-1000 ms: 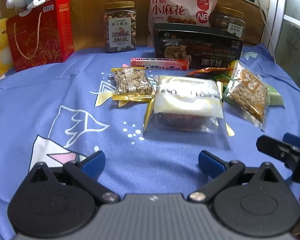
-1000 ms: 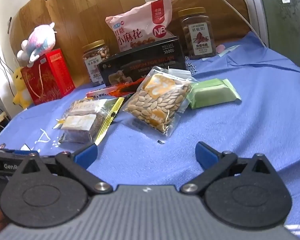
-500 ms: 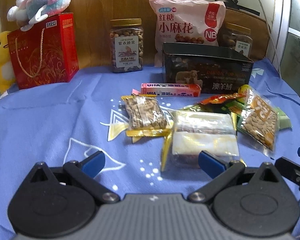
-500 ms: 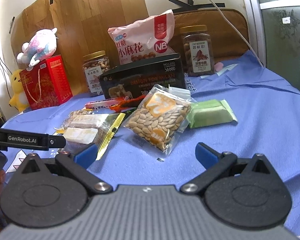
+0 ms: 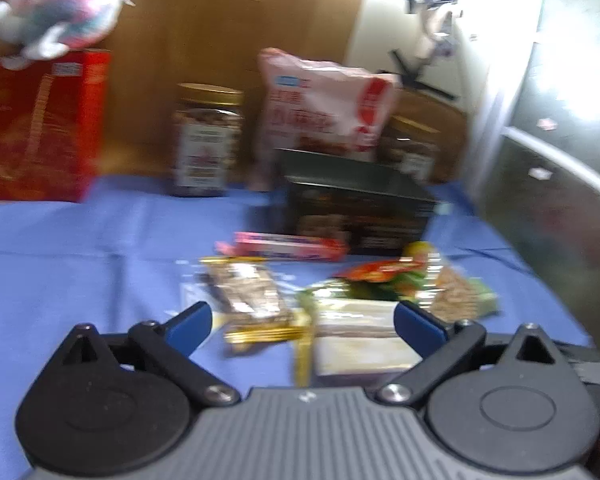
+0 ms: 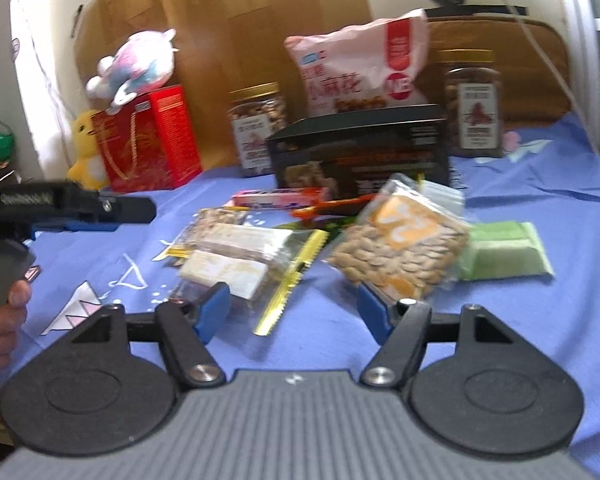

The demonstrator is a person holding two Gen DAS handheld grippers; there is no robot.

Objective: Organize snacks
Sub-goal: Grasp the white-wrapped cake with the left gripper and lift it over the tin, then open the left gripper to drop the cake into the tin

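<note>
While no packet had yet been taken up, both tools hung over the blue cloth [image 6: 540,208], so the step judged in hand was approach. Left gripper [image 5: 302,322]: jaws spread, empty. Right gripper [image 6: 294,306]: jaws spread, empty. Snacks lay loose near the black box [image 6: 360,152]: cake packet [image 6: 236,256], seed bag [image 6: 400,248], green bar [image 6: 504,252], pink stick pack [image 5: 288,246]. The next move probably called for settling on one packet and closing over its edge. Only the right view showed the left tool from outside; the left view was blurred.
</note>
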